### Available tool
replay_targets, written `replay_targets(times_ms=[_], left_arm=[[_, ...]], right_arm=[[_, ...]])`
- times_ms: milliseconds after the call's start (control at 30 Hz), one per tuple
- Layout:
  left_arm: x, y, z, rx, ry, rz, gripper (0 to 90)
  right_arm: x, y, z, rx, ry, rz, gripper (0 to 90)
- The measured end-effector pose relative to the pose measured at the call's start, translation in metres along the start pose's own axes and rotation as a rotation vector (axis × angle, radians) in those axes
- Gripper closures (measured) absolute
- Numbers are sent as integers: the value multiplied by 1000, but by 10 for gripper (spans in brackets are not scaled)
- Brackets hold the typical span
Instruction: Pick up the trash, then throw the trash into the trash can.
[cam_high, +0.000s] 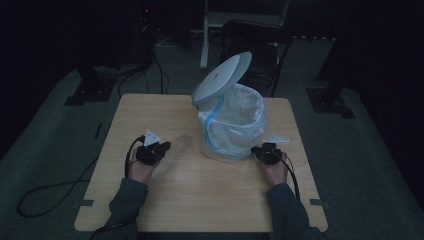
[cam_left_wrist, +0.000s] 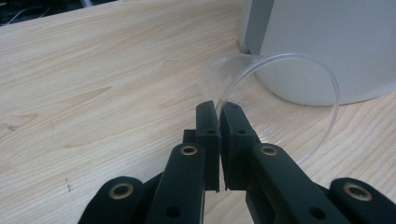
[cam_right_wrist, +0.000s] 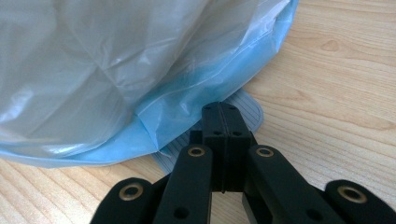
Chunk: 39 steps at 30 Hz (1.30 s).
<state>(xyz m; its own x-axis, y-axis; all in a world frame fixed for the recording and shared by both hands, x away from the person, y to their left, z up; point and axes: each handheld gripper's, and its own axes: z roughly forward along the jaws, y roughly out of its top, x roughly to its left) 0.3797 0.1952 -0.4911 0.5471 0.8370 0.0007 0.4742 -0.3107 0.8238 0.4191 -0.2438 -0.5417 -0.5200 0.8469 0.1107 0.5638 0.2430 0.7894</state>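
Here, at a pale wood table (cam_high: 200, 195), works with a gripper in each hand. Grips a clear cup (cam_left_wrist: 233, 70) in the left gripper (cam_left_wrist: 218, 108), clenched on the thin wall at the rim, with one jaw inside the mouth and one outside. Holds the cup on its side, mouth turned back toward the jaws and base pointing away at the bin (cam_high: 232, 130). Keeps it low over the wood, just short of the bin's white wall; cannot tell whether the cup touches the table. From the high view, places the left gripper at the table's left middle and the cup as a faint glint just beyond the tips, apart from the bin.

Closes the right gripper (cam_right_wrist: 224, 109) fully — pads pressed flat together, nothing between them. Sets those tips on or just over a grey ribbed pedal (cam_right_wrist: 252, 112) at the foot of the bin; cannot tell about contact. Shows there a clear bag (cam_right_wrist: 93, 65) with a blue hem, draped down the outside of the bin close above the pedal. Stands the bin at the table's far middle, with the round grey lid (cam_high: 222, 77) tilted up and open — hinged on the left. Rests both forearms, in dark sleeves, at the near edge.
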Motion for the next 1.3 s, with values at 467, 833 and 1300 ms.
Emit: replay_targets(times_ms=[467,833,1300], left_arm=[[-7,-6,-22,-22,-18,-28,877],[-11,1,-31,-46,-47,-36,876],[-21,14,-44,-93,-103,8,876]], right_arm=[[0,0,0,0,1,2,900],[0,0,0,0,-1,0,900],[-1,0,0,1,5,4,900]])
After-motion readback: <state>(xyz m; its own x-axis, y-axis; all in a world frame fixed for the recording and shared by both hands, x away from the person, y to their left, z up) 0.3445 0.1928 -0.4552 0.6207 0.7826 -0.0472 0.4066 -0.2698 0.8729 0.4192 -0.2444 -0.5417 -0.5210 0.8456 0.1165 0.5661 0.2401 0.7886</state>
